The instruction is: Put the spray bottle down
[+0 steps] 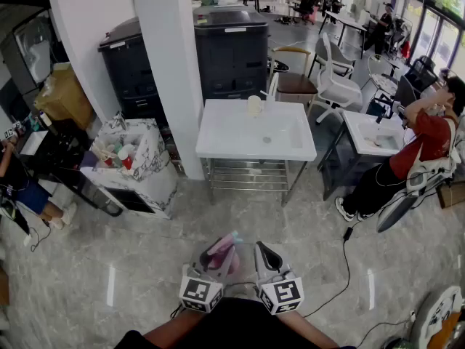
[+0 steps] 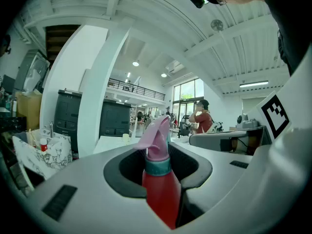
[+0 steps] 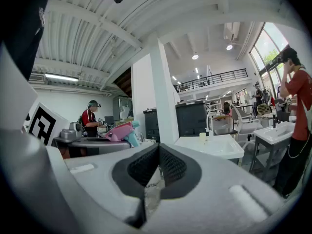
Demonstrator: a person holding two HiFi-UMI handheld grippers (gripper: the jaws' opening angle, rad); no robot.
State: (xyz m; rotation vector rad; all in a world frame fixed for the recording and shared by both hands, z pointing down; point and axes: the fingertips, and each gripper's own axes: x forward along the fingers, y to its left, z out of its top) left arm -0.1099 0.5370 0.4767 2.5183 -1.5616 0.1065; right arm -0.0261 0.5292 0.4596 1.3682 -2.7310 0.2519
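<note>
The spray bottle (image 1: 222,254) has a red body, a teal collar and a pink trigger head. It stands upright between the jaws of my left gripper (image 1: 218,262), which is shut on its body low in the head view, over the floor. In the left gripper view the bottle (image 2: 159,184) fills the gap of the left gripper (image 2: 158,168). My right gripper (image 1: 267,257) is level beside it, shut and holding nothing. The right gripper view shows that gripper (image 3: 157,152) with its pads together and the bottle's head (image 3: 119,130) off to the left.
A white table (image 1: 232,133) with a small cup (image 1: 254,105) stands ahead, past bare marble floor. A white pillar (image 1: 174,64) and dark cabinets (image 1: 231,53) are behind it, and a cluttered cart (image 1: 131,166) is to its left. At the right sits a person in red (image 1: 425,140). A black cable (image 1: 347,264) lies on the floor.
</note>
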